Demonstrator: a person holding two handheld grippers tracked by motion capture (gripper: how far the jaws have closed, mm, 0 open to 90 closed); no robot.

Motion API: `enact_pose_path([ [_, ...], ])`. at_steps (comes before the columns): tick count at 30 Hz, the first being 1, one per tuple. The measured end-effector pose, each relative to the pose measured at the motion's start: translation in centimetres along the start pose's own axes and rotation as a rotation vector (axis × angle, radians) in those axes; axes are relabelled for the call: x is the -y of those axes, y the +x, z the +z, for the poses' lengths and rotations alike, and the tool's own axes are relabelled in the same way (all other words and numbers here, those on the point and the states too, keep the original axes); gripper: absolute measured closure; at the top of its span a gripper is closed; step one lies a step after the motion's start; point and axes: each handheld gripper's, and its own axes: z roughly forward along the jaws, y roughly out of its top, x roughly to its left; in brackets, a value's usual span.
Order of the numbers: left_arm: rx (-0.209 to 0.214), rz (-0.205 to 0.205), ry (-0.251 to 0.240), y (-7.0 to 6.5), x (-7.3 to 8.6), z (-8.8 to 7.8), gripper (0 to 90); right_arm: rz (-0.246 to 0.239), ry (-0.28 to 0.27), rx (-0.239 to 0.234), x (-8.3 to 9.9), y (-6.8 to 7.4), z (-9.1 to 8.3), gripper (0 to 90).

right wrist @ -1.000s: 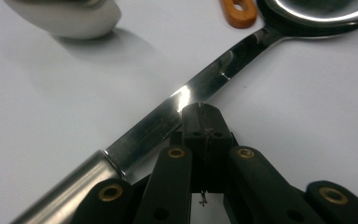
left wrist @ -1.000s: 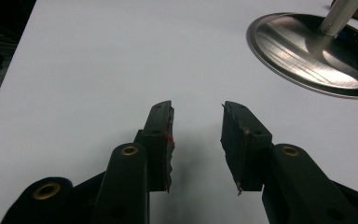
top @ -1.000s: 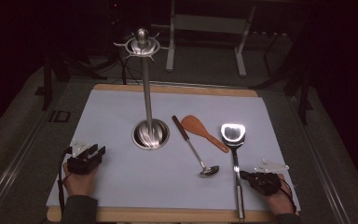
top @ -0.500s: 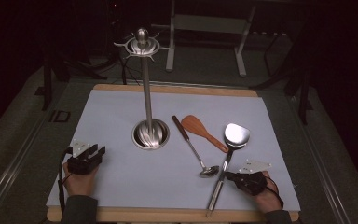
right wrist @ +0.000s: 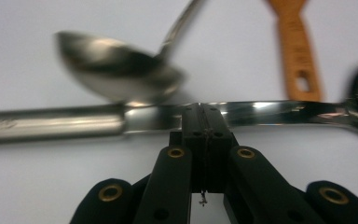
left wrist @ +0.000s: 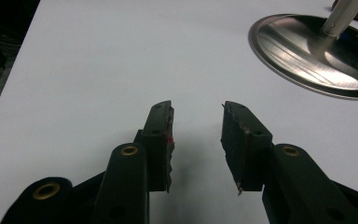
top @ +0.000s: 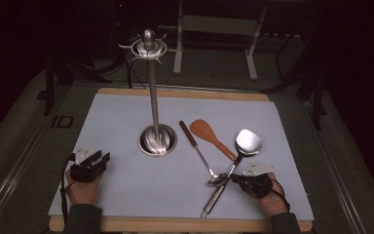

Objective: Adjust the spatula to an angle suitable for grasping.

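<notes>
Polished steel spatula [top: 235,164]: flat rounded blade, long thin shaft, thicker tube handle, lying diagonally near the right front corner of the table [top: 126,117], blade toward the middle, handle end close to the front edge. Pinched mid-shaft by the right gripper [right wrist: 204,122], black jaws fully together on the shaft, seen edge-on in the right gripper view. Steel ladle [top: 202,155] just beside it, round bowl touching or overlapping the spatula shaft; cannot tell which. Wooden spatula [top: 211,138], orange-brown, slotted handle, between ladle and steel blade. Tall chrome rack [top: 152,92] with round dished base near table centre, hooked crown on top. Left gripper [left wrist: 196,140] resting near the left front corner, jaws spread wide, nothing between them. Table top matte pale grey sheet over a wooden board, light wood showing along front and back edges. Dark room, grey carpet, metal frame legs behind.
</notes>
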Motion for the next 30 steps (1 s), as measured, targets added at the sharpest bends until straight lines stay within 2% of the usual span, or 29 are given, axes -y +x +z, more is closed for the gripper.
enact_pose_path([
  [5,0.0,0.0,-0.002,0.0,0.0,0.0,63.7,0.063,-0.028,0.074,-0.6,-2.2,0.3,90.0],
  [9,-0.001,-0.001,-0.002,0.0,0.0,0.0,63.6,0.113,-0.019,0.15,-1.3,-4.1,1.4,90.0],
  [12,-0.001,-0.001,-0.001,0.0,0.0,0.0,63.5,0.12,0.003,0.194,-1.9,-5.1,2.5,90.0],
  [16,-0.001,-0.002,-0.003,0.0,0.0,0.0,63.6,0.127,0.031,0.204,-2.8,-6.1,4.0,90.0],
  [21,0.0,-0.005,-0.004,0.0,0.0,0.0,63.5,0.099,0.095,0.25,-3.9,-6.5,5.4,90.0],
  [26,0.0,-0.009,-0.005,0.1,0.0,0.0,63.3,0.116,0.115,0.262,-4.0,-6.8,5.7,90.0],
  [30,0.001,-0.009,-0.01,0.1,0.0,-0.1,63.3,0.089,0.14,0.302,-3.9,-6.7,5.6,90.0],
])
